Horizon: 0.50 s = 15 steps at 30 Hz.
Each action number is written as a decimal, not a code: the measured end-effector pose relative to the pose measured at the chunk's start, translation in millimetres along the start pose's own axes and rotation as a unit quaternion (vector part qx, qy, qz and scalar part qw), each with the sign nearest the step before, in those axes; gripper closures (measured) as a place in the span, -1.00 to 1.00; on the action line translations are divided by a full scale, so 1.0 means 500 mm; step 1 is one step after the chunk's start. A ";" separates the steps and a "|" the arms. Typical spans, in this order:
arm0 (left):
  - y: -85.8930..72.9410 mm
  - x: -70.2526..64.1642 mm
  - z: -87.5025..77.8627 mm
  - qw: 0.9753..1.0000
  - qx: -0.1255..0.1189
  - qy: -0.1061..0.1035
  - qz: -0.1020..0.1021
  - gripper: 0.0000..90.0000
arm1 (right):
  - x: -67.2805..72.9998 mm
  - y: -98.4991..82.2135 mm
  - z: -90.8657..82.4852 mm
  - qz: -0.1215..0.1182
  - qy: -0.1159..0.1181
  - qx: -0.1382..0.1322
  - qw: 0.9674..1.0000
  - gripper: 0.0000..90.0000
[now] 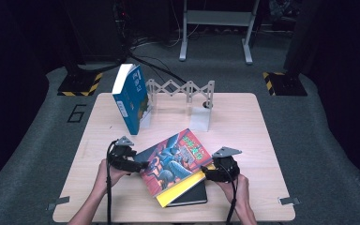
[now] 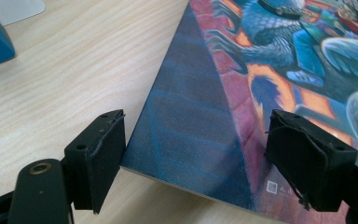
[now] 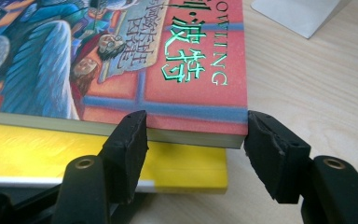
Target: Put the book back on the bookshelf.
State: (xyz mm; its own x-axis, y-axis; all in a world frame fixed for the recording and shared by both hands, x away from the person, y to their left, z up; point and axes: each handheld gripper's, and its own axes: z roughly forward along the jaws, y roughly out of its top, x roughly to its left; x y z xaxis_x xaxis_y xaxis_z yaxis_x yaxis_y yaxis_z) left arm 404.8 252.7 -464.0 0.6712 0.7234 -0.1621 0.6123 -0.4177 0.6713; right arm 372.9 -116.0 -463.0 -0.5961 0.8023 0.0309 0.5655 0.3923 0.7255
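Both grippers, left (image 1: 138, 165) and right (image 1: 207, 173), sit open at opposite corners of the colourful book (image 1: 174, 159), jaws straddling but not pinching. It tops a yellow book (image 3: 74, 154), long axis running diagonally between them, so either's equally close.

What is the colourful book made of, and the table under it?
The colourful book looks like a paperback: a printed card cover with a slight sheen, shiny green foil lettering, and pale paper page edges. The table looks like light wood or a wood-look laminate, judging by its fine grain lines and smooth matte top; which one is hard to tell.
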 end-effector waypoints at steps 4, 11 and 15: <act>-0.007 -0.012 -0.004 1.000 0.000 0.000 -0.005 -0.56 | -0.010 0.010 0.007 0.000 -0.004 -0.003 1.000 -0.12; -0.007 -0.025 -0.011 1.000 0.004 0.003 0.013 -0.54 | -0.022 0.018 0.016 0.018 0.002 -0.007 1.000 -0.20; 0.006 -0.017 -0.009 1.000 -0.005 0.022 0.019 -0.61 | -0.019 0.013 0.009 0.031 0.020 -0.016 0.999 -0.28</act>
State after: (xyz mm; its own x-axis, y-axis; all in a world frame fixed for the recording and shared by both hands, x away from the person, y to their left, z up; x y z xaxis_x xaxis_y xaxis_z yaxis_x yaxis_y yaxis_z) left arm 399.2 247.8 -457.3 0.6742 0.7310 -0.1049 0.5830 -0.4397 0.6832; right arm 384.8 -119.0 -461.8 -0.5830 0.8059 0.1026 0.5838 0.3278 0.7428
